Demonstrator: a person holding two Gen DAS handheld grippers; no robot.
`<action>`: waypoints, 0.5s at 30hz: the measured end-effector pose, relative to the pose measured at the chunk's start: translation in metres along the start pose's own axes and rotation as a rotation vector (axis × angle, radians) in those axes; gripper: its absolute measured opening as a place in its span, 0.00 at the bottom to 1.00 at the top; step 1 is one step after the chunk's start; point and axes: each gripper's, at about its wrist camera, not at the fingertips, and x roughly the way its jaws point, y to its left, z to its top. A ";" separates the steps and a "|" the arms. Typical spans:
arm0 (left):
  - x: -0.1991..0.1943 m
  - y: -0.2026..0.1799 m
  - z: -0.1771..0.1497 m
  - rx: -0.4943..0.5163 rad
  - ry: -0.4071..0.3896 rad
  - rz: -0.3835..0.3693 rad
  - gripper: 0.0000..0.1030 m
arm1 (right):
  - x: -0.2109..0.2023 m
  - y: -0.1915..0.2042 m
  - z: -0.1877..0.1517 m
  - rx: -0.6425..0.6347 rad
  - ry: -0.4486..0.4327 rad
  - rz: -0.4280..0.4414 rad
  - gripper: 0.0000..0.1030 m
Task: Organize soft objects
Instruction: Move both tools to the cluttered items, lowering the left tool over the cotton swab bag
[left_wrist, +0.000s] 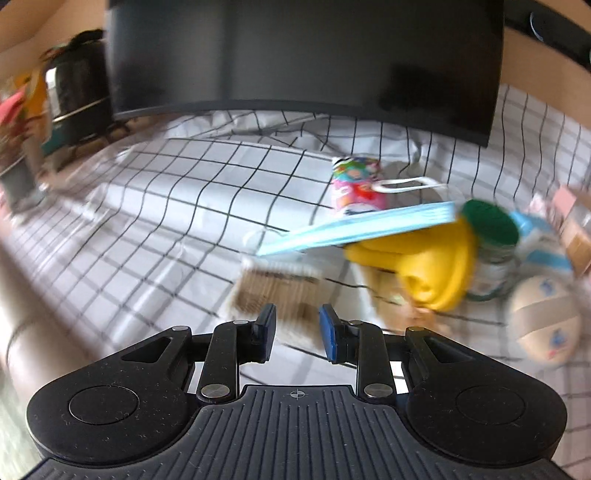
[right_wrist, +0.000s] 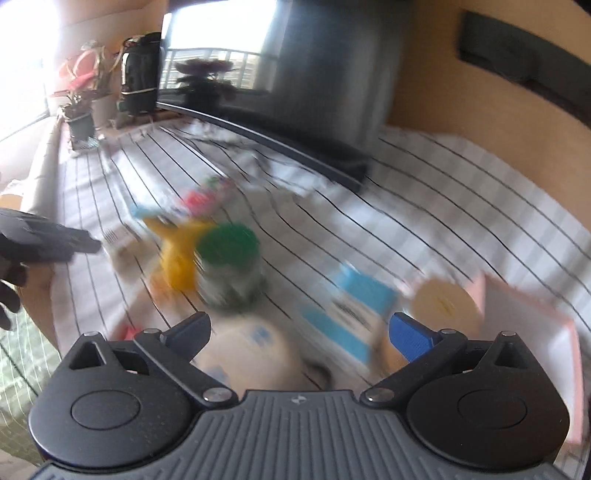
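Soft things lie in a pile on the checked cloth (left_wrist: 184, 184): a blue face mask (left_wrist: 354, 229) on a yellow cloth (left_wrist: 432, 266), ahead and right of the left gripper (left_wrist: 297, 332). Its jaws have a small gap with nothing in it. The right gripper (right_wrist: 299, 332) is wide open above a round cream ball (right_wrist: 251, 354)
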 end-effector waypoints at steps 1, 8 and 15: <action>0.010 0.008 0.003 0.017 0.014 -0.022 0.29 | 0.004 0.009 0.007 -0.007 0.001 -0.002 1.00; 0.047 0.008 0.005 0.122 0.066 -0.168 0.34 | 0.028 0.038 0.017 -0.009 0.074 -0.036 1.00; 0.051 -0.008 0.011 0.245 0.068 -0.214 0.53 | 0.039 0.031 0.021 0.040 0.086 -0.068 1.00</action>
